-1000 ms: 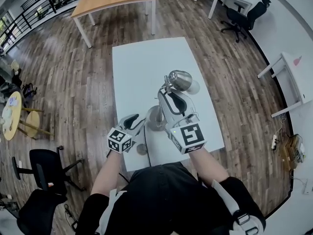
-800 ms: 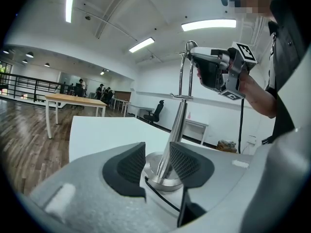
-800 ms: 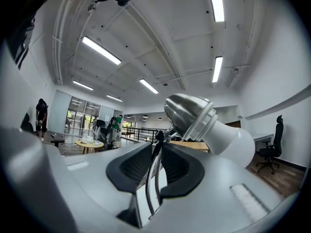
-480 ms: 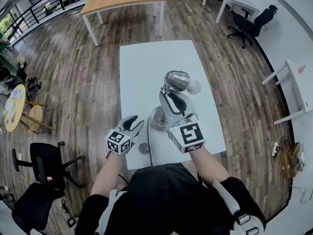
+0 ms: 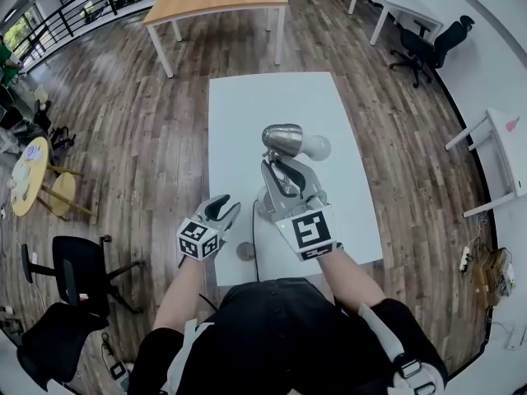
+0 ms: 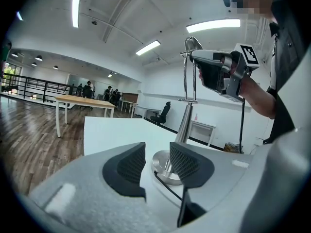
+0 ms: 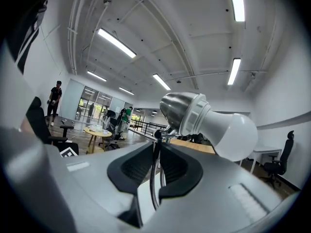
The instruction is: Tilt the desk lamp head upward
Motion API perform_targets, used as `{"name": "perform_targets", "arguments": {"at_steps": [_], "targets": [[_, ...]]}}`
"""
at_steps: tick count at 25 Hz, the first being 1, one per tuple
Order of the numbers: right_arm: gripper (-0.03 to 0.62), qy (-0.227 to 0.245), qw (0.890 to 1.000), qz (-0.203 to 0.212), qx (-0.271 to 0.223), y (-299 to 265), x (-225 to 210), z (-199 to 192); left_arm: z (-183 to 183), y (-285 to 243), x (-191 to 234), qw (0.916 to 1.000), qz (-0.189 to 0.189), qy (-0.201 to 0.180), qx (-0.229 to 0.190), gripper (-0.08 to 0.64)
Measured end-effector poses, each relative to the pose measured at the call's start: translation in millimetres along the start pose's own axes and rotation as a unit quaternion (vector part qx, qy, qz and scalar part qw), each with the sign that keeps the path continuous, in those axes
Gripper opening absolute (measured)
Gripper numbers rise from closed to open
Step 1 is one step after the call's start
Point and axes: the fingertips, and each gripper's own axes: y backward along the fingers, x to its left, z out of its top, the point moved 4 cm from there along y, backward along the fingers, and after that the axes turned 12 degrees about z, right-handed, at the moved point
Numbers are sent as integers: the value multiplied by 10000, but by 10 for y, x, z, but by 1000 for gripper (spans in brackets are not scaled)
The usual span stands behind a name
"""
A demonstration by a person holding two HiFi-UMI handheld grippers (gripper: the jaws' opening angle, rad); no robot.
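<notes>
In the head view the right gripper (image 5: 278, 169) reaches over the white table (image 5: 247, 113), its tips just under the lamp head (image 5: 282, 139). The bulb (image 5: 316, 147) sticks out to that gripper's right. The left gripper (image 5: 222, 206) sits low, with the lamp base (image 5: 262, 206) just ahead of its tips and to their right. Nothing here appears to be holding the base down, so a hard upward push at the top would likely rock or slide the whole lamp rather than turn the head at its joint.

In the left gripper view the jaws stand well apart and press on nothing. The base (image 6: 165, 171) lies just beyond them, and the stem (image 6: 186, 120) rises ahead. The black cord (image 6: 167, 189) runs back under the right-hand jaw. If this gripper closes or moves forward carelessly, it may catch the cord and drag the base.

In the right gripper view the jaws have just been closing and now stand nearly together. The thin lamp arm (image 7: 154, 178) is between the pads, which appear to pinch it. The head (image 7: 181, 109) and bulb (image 7: 232, 134) sit just above and beyond the tips. A pinch on so slim a rod looks weak. The rod may slip through the pads, or it may bend or swing while the head stays at its angle. The upper jaw could also knock the bulb if the gripper rises
</notes>
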Motion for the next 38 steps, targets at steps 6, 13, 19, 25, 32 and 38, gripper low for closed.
{"name": "perform_targets", "arguments": {"at_steps": [6,13,19,25,32,38], "targets": [[40,150,9997,153,92,-101,100,-23,12,125,191,9991,223,280,-234,156],[38,261,9992,270,134,-116,141,-31,-37,199,308,9980,362,443,-274,156],[37,311,9987,368,147,-133,142,-55,-48,184,312,9976,358,509,-301,156],[40,355,9987,302,208,-141,162,-18,-63,195,304,9976,342,538,-271,156],[138,546,9982,181,166,-5,217,-52,-2,228,232,9965,398,628,-390,156],[140,192,9996,158,139,243,140,-194,116,293,65,9947,578,592,-605,156]]}}
